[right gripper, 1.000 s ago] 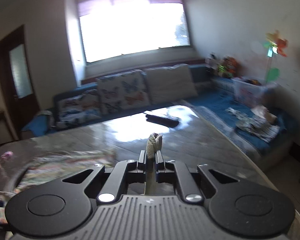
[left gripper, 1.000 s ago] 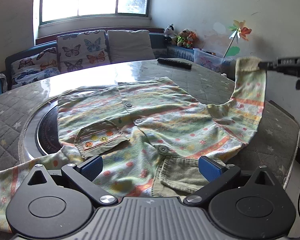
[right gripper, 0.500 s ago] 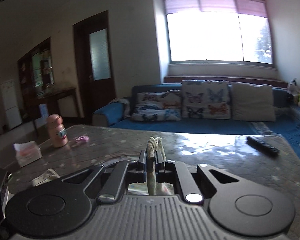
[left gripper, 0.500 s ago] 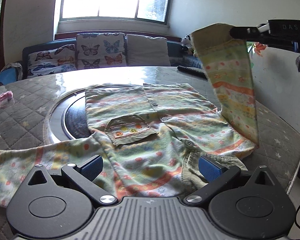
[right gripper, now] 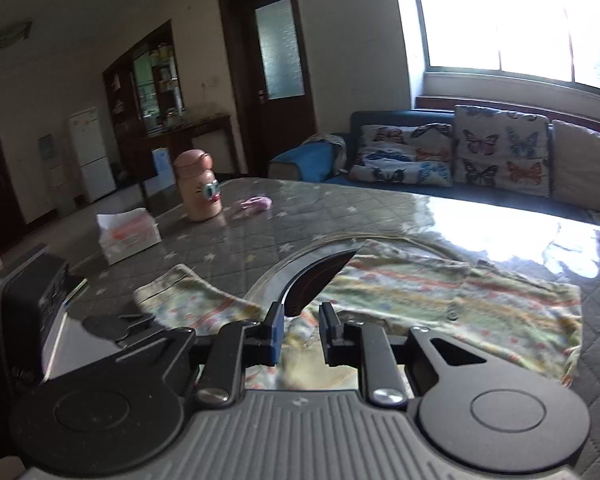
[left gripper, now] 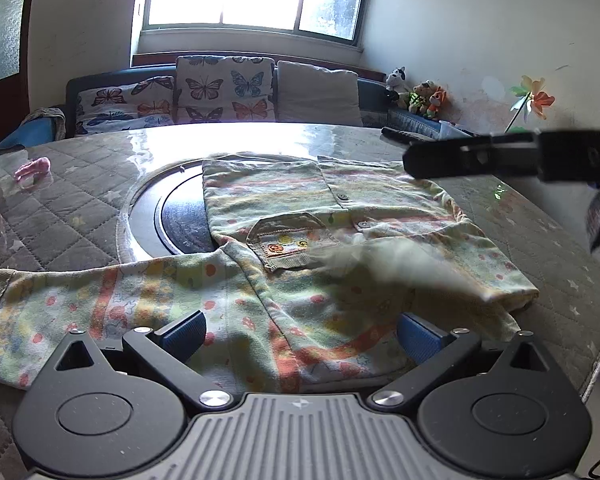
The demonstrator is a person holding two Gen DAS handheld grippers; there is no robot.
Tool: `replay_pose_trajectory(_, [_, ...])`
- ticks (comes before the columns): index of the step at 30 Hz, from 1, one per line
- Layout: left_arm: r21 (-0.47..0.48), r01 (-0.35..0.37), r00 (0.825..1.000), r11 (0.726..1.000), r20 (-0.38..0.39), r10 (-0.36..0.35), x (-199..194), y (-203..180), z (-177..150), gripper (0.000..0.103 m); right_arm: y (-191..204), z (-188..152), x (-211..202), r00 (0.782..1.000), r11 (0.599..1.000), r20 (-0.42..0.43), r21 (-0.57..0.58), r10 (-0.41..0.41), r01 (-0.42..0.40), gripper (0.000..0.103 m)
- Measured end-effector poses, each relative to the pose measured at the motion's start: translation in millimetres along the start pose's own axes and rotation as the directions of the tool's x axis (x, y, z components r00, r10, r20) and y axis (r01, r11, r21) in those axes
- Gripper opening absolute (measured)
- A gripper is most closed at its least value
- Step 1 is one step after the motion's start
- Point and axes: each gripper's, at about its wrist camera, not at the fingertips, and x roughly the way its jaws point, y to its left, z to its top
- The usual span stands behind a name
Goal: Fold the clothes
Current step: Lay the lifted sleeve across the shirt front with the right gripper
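Note:
A pale green patterned children's shirt [left gripper: 300, 216] with buttons and a chest pocket lies spread on the round table. Its right sleeve [left gripper: 400, 264] lies blurred across the front of the shirt. The other sleeve [left gripper: 80, 308] stretches flat to the left. My left gripper [left gripper: 300, 332] is open and empty, low over the shirt's near edge. My right gripper [right gripper: 300, 332] is open with a narrow gap, above the shirt [right gripper: 440, 292]; it shows in the left wrist view [left gripper: 412, 160] as a dark bar above the shirt.
A round black inset [left gripper: 180, 220] sits in the quilted table [left gripper: 60, 216]. A pink bottle [right gripper: 198, 186], a tissue pack [right gripper: 128, 234] and a small pink item [right gripper: 256, 203] lie at the far left. A remote [left gripper: 400, 135] lies far right. A sofa [left gripper: 220, 92] stands behind.
My right gripper swung left over the shirt with the sleeve, then opened and let it go; the sleeve now drops across the shirt front. The left gripper stayed open.

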Motion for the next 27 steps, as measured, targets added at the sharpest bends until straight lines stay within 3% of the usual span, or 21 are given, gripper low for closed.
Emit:
replay_pose_trajectory(7, [0.015,0.003,1.0,1.0,0.003,-0.003,2.4,-4.9,7.0,0.103,-24.9,-27.3,-15.4,0.995,0.997,-0.066,0.006,-0.079,0.079,0.02])
replay_pose_trajectory(13, [0.023,-0.01,1.0,1.0,-0.008,0.01,14.9,-12.0,16.7,0.103,-76.5,-67.4,-30.9,0.961,0.967,-0.175,0.104,-0.213,0.233,0.02])
replay_pose_trajectory(19, [0.038,-0.041,0.999,0.998,-0.019,0.042,28.1,-19.5,24.9,0.103,-105.8,-96.2,-38.7,0.931,0.939,-0.242,0.147,-0.272,0.313,0.019])
replay_pose_trajectory(27, [0.082,-0.139,0.99,0.987,-0.013,0.141,46.6,-25.3,36.6,0.103,-118.7,-68.5,-28.9,0.937,0.941,-0.185,0.109,-0.298,0.321,0.019])
